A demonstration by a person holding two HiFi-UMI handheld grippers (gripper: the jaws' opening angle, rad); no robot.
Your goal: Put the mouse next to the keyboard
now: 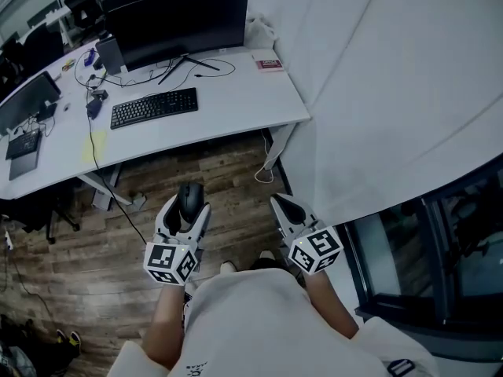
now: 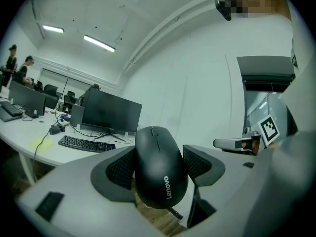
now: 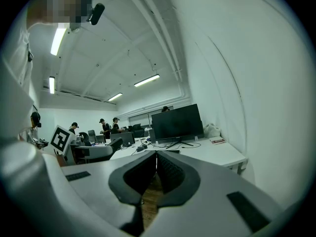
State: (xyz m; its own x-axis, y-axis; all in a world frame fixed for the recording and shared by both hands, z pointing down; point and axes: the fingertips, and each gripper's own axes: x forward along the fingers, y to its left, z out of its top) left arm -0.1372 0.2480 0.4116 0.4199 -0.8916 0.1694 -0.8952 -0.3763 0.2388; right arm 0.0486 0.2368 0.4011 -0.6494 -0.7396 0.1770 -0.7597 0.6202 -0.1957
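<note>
A black Lenovo mouse [image 2: 159, 167] sits clamped between the pads of my left gripper [image 1: 189, 204], held over the wooden floor in front of the desk; in the head view the mouse [image 1: 190, 197] pokes out past the jaws. The black keyboard [image 1: 154, 107] lies on the white desk [image 1: 244, 100] in front of the monitor, well ahead of both grippers; it shows as a keyboard [image 2: 86, 143] in the left gripper view too. My right gripper [image 1: 284, 208] hangs beside the left one, its jaws pressed together with nothing in them.
A dark monitor [image 1: 179, 23] stands behind the keyboard with cables trailing around it. A pink box [image 1: 268, 63] lies at the desk's right end. A white wall [image 1: 393, 77] runs along the right. More desks and people [image 3: 104, 126] fill the room beyond.
</note>
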